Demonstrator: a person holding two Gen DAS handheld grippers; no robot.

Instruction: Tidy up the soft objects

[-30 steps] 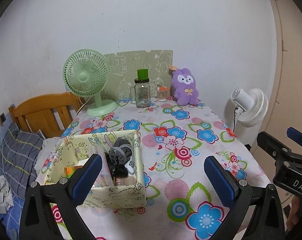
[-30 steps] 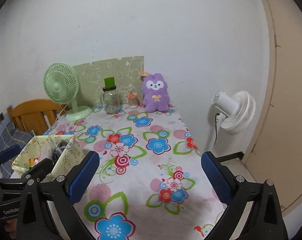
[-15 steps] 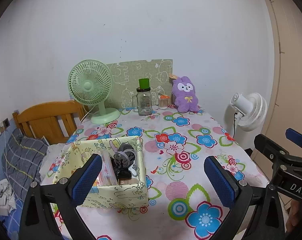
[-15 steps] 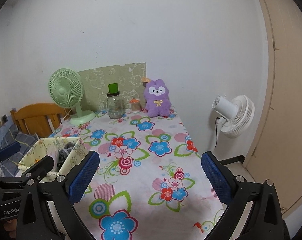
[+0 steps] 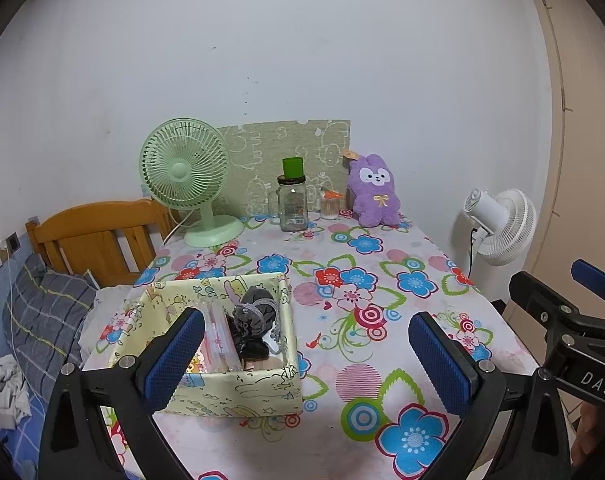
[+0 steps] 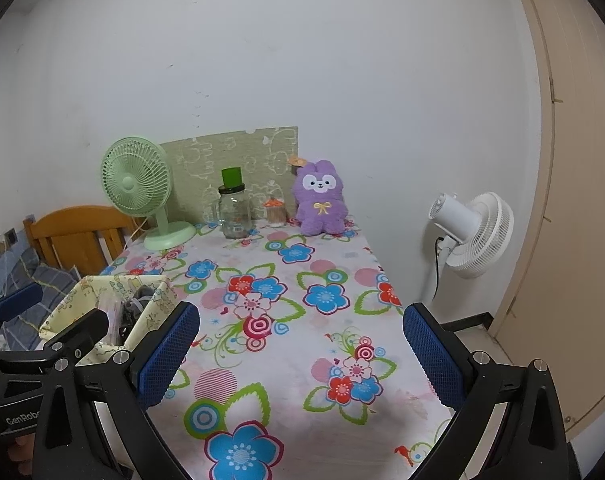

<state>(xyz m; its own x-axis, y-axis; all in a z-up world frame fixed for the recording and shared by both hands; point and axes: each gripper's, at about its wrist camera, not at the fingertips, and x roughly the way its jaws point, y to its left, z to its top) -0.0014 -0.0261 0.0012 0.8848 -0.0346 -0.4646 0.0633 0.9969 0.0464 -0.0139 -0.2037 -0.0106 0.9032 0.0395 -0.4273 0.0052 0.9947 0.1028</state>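
Left gripper [image 5: 306, 360] and right gripper [image 6: 300, 354]: fingers spread wide, holding nothing. Purple plush toy [image 5: 374, 191] upright at far bench [image 5: 382, 392] edge, well beyond fingers; storage box [image 5: 238, 394] beside left finger.

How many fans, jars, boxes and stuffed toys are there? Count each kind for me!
Fans: 2, a green fan on the table and a white fan beside it
Jars: 2, a glass jar and a small jar
Boxes: 1, the patterned box
Stuffed toys: 1, the purple plush
Total: 6
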